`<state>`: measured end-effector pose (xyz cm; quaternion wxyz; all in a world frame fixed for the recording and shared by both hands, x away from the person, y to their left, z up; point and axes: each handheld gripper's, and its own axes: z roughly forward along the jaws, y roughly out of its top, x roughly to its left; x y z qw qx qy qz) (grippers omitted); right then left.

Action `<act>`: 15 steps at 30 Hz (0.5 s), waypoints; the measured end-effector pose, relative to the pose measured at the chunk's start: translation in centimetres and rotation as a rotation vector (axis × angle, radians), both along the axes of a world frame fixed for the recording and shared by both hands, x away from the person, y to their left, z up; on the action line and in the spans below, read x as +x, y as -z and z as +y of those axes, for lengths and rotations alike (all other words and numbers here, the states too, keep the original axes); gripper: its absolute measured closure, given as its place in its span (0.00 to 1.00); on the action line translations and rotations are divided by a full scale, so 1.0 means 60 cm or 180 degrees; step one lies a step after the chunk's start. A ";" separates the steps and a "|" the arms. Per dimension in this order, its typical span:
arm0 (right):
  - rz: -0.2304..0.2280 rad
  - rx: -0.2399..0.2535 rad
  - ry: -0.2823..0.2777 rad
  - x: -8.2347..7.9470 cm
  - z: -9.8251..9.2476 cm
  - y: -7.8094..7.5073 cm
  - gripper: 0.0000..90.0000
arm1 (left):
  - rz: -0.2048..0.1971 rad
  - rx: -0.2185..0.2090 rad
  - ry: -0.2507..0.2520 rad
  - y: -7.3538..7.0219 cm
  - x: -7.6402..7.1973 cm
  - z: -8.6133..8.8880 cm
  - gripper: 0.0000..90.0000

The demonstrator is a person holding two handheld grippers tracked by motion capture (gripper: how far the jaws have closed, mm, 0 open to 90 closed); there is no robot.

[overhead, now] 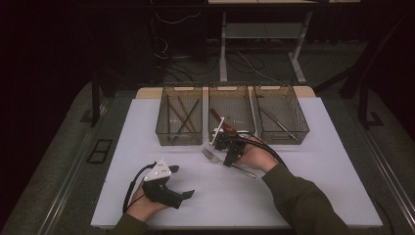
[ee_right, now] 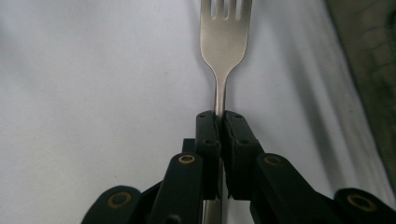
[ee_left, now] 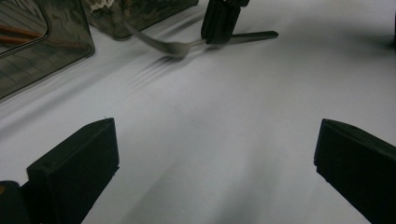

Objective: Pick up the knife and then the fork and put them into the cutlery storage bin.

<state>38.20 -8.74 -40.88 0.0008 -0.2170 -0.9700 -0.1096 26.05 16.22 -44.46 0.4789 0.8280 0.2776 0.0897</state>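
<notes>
Right gripper point(ee_right: 220, 116): I clamp the silver metal fork's point(ee_right: 224, 37) handle, near the white worktop's point(overhead: 318, 186) middle.
Left gripper point(ee_left: 215, 158): mine, released, near the front edge.

My left tongs point(ee_left: 215, 163) stand wide apart over the white bench point(ee_left: 243, 121). Ahead, my right tongs point(ee_left: 219, 21) pinch the fork point(ee_left: 177, 46) beside a smoky bin point(ee_left: 42, 51).

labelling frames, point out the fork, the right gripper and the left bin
fork point(ee_right: 223, 42), right gripper view, head below the tines
right gripper point(ee_right: 220, 122), right gripper view, jaw tips
left bin point(overhead: 161, 111), high view, left wall
</notes>
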 end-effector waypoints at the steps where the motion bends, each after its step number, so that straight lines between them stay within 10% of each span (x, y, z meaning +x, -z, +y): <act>1: -0.0010 0.0059 0.0032 0.001 -0.005 -0.004 0.94 | 0.0001 -0.0005 -0.0003 0.000 0.000 0.000 0.00; 15: -0.0260 0.0834 0.0382 0.004 -0.094 -0.044 0.94 | 0.0009 0.0016 -0.0001 0.001 0.001 -0.001 0.00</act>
